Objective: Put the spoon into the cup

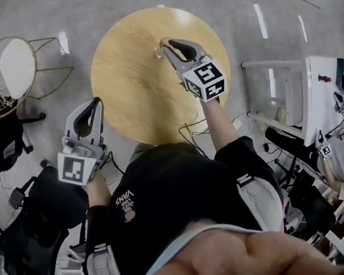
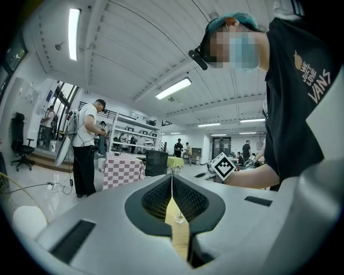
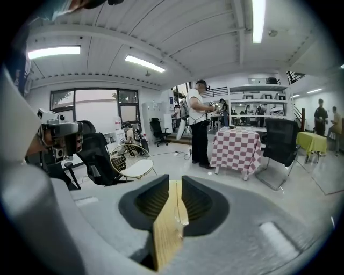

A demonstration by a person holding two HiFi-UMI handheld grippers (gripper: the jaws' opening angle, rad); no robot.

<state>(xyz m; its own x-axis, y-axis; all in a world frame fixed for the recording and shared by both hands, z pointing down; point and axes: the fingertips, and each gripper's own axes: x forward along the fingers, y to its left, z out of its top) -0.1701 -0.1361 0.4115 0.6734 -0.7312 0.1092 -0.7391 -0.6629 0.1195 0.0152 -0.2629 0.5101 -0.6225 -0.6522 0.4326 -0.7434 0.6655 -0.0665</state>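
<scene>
Grey right gripper (image 1: 169, 42) holds its jaws a narrow slit apart over the wooden table (image 1: 135, 101), with a thin pale sliver (image 3: 177, 201) in the gap (spoon? cannot tell), the clear glass cup (image 1: 160, 49) half hidden at its tips, and the left gripper (image 1: 96, 102) closed and empty at the table's edge.
</scene>
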